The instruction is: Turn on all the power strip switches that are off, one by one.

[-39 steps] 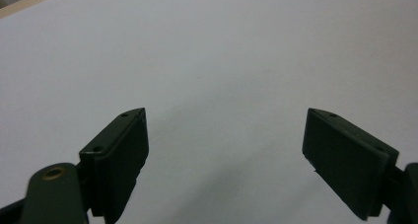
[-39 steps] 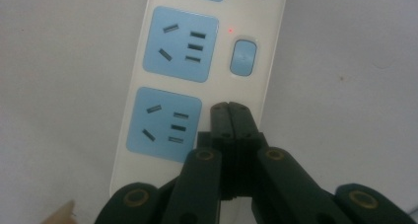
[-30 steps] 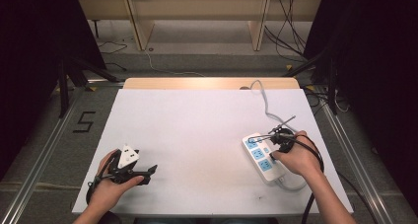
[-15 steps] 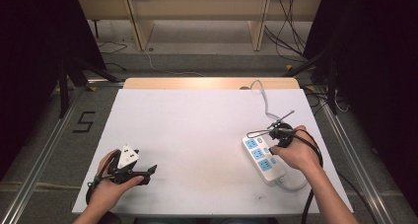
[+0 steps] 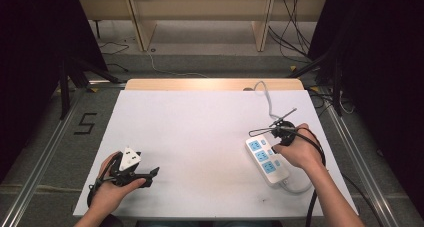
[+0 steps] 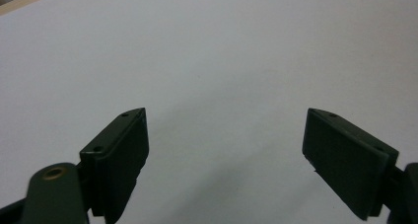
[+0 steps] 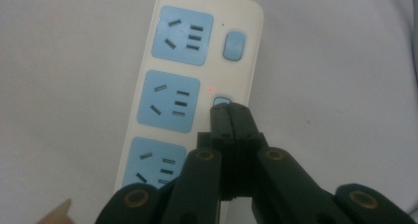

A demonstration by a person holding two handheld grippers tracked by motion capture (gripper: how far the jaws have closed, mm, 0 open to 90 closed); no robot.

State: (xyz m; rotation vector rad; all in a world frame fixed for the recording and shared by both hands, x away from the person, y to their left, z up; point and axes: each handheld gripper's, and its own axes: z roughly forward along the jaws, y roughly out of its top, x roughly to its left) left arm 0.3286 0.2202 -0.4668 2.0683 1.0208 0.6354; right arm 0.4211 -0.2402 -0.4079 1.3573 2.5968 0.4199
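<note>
A white power strip (image 5: 267, 160) with three blue socket panels lies at the table's right side. In the right gripper view the strip (image 7: 162, 91) runs up the frame, each socket with a blue switch beside it. My right gripper (image 7: 230, 108) is shut, its tips pressing on the middle switch (image 7: 222, 100), and a small red light (image 7: 210, 90) glows next to it. In the high view the right gripper (image 5: 274, 146) rests over the strip. My left gripper (image 5: 152, 173) lies at the front left, open with nothing between its fingers (image 6: 121, 155).
The strip's white cord (image 5: 265, 94) runs toward the table's far edge. The white table top (image 5: 200, 132) spreads between the two hands. A black cable (image 5: 316, 187) trails from the right gripper along the forearm. A wooden strip (image 5: 210, 84) borders the far edge.
The right hand has shifted slightly forward along the power strip. The left hand and its gripper have stayed in place.
</note>
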